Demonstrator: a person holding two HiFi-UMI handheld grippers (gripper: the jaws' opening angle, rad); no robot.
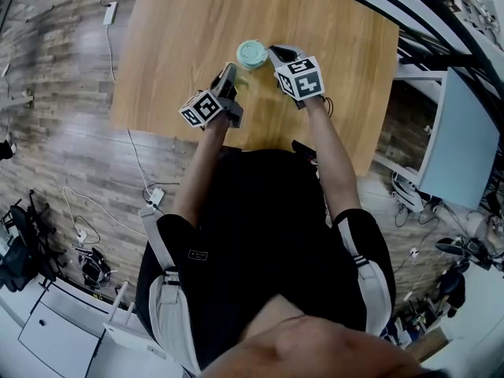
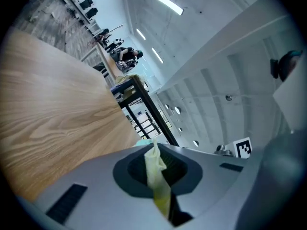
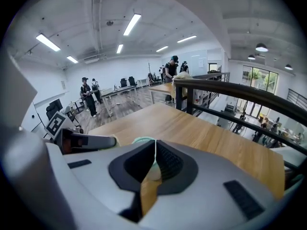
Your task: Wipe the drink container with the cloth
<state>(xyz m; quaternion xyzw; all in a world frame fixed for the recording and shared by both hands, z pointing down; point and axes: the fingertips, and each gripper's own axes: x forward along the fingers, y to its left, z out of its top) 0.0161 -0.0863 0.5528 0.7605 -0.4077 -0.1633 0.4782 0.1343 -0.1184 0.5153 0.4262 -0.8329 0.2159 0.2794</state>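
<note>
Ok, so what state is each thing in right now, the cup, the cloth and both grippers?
Drink container: upright on the table, green lid on.
Cloth: bunched into a strip, pinched in the left gripper.
Left gripper: shut on the cloth.
Right gripper: jaws shut tip to tip, nothing clearly held.

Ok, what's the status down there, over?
Left tool shut on yellow cloth. Right tool shut, tips by the green drink container, grip unclear. Nothing visibly in the way on the table.
</note>
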